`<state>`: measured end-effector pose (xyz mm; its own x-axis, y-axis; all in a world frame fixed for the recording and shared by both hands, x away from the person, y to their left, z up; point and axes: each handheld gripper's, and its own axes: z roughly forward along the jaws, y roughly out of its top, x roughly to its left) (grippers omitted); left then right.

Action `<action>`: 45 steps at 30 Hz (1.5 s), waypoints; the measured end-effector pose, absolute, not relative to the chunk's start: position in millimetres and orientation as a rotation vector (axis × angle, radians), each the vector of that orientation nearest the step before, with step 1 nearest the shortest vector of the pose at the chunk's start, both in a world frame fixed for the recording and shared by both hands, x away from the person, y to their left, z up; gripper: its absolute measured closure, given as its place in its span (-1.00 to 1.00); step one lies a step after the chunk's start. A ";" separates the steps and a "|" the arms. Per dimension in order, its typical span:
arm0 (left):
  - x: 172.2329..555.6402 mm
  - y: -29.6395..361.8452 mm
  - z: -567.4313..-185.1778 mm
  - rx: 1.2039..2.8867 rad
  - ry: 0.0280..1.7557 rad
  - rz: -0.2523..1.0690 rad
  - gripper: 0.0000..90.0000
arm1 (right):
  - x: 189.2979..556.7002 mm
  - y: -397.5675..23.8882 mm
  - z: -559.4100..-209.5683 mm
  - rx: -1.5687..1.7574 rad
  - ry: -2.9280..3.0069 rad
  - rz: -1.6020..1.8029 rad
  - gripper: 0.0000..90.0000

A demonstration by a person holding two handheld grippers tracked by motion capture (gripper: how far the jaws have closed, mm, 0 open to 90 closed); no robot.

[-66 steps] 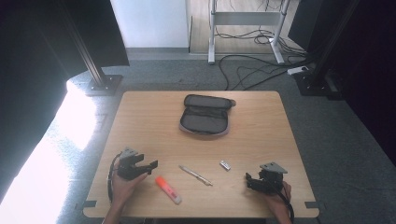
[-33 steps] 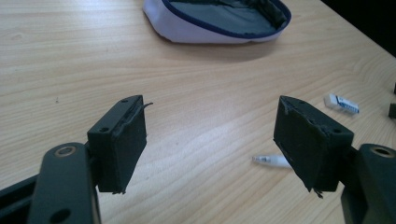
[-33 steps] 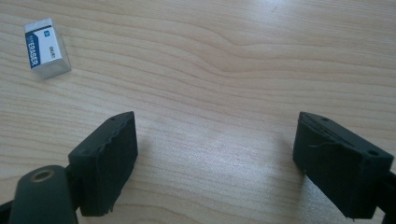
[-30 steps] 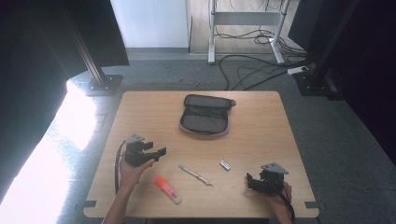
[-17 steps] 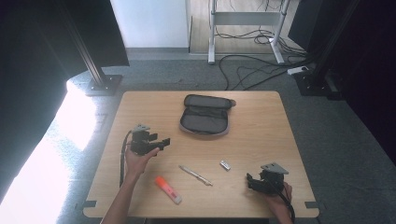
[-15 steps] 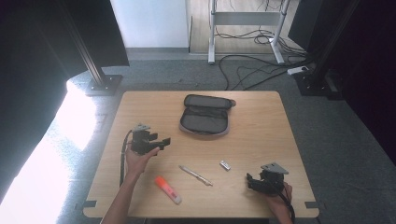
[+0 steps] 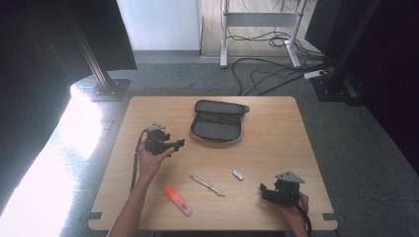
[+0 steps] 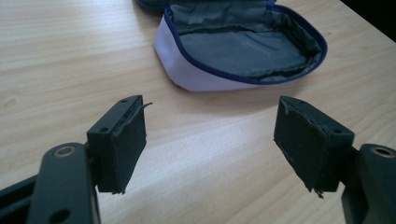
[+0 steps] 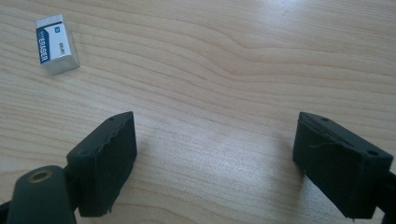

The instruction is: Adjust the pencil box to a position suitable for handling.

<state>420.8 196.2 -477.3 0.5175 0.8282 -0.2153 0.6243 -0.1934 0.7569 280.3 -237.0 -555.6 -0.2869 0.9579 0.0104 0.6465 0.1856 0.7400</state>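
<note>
Left gripper (image 7: 174, 146), jaws apart and empty, has advanced from the near edge toward the open pouch (image 7: 217, 122) mid-table, now just beside it; approach likely nearly complete. Right gripper (image 7: 267, 192), jaws apart, rests idle.

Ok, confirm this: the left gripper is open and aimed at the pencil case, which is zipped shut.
Not quite. The left gripper is open and aimed at the pencil case, but the case is unzipped: the left gripper view shows its grey lining lying open.
</note>
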 end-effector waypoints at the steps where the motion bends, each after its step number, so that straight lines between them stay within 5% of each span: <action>1: 425.0 191.9 -477.7 1.916 1.186 0.304 -0.42 | 280.4 -237.0 -555.5 1.500 2.007 0.897 -0.70; 45: 483.2 156.6 -497.5 1.943 1.266 0.294 -0.22 | 279.0 -234.7 -555.3 1.473 2.030 0.909 -0.66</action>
<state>483.2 156.6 -497.5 0.4767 0.8529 -0.2128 0.6718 -0.1974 0.7139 279.0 -234.7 -555.3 -0.3134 0.9496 0.0084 0.6387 0.2042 0.7418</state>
